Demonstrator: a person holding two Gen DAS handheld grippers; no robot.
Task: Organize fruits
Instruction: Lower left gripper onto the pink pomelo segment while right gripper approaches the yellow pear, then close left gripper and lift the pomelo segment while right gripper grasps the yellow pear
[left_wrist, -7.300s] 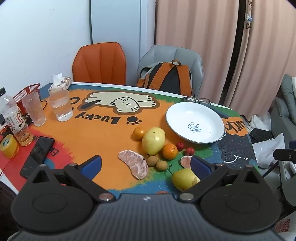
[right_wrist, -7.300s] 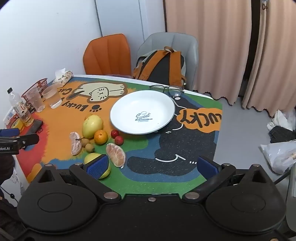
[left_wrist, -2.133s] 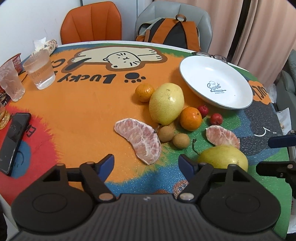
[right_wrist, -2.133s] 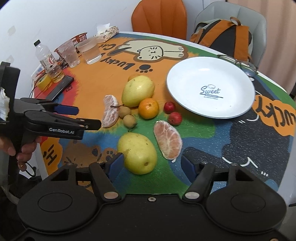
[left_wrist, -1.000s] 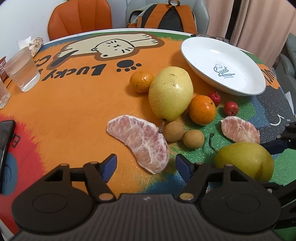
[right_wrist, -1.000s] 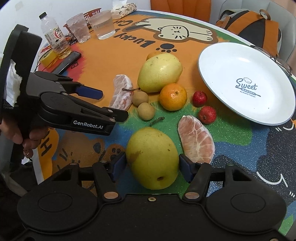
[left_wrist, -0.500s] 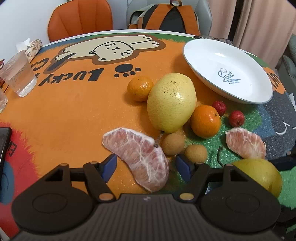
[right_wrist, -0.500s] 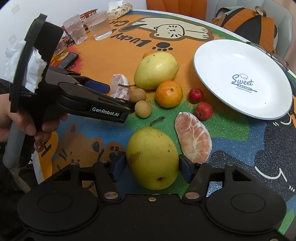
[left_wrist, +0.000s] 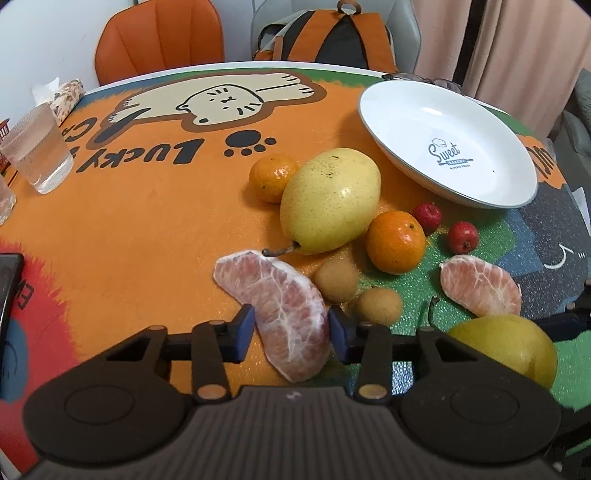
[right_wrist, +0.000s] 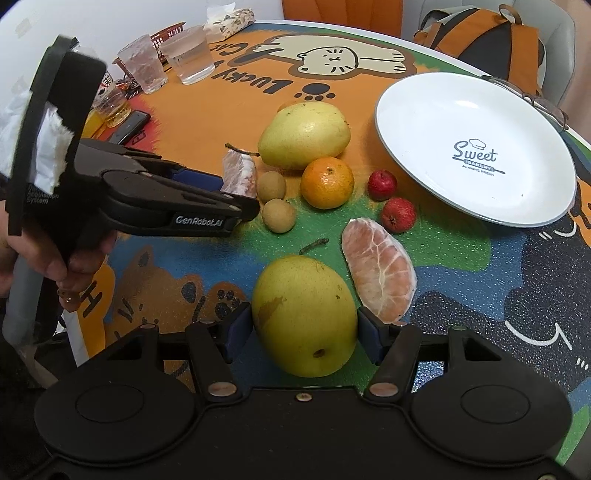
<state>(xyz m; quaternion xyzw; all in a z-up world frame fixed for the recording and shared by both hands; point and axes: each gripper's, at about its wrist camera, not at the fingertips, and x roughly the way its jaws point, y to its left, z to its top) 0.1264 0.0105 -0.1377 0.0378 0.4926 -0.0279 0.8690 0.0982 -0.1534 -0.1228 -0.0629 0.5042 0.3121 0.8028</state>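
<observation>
My left gripper (left_wrist: 291, 328) is shut on a peeled pomelo segment (left_wrist: 280, 314); the right wrist view shows it (right_wrist: 239, 173) in the left gripper's jaws. My right gripper (right_wrist: 303, 332) is shut on a yellow pear (right_wrist: 304, 314), which also shows in the left wrist view (left_wrist: 506, 347). A second pomelo segment (right_wrist: 378, 273) lies to the pear's right. A second pear (left_wrist: 330, 201), two oranges (left_wrist: 395, 242), two longans (left_wrist: 378, 306) and two small red fruits (left_wrist: 463, 236) lie in a cluster. The white plate (left_wrist: 509, 184) at far right holds nothing.
Two glasses (right_wrist: 188, 55) and a bottle stand at the table's far left, with a phone (right_wrist: 129, 125) and a tissue pack (right_wrist: 227, 16) nearby. Spectacles (right_wrist: 543, 101) lie behind the plate. Two chairs and a backpack (left_wrist: 332, 33) stand beyond the table.
Both grippers came down to the fruits. The left jaws have closed onto the pomelo segment, and the right jaws have closed onto the near pear.
</observation>
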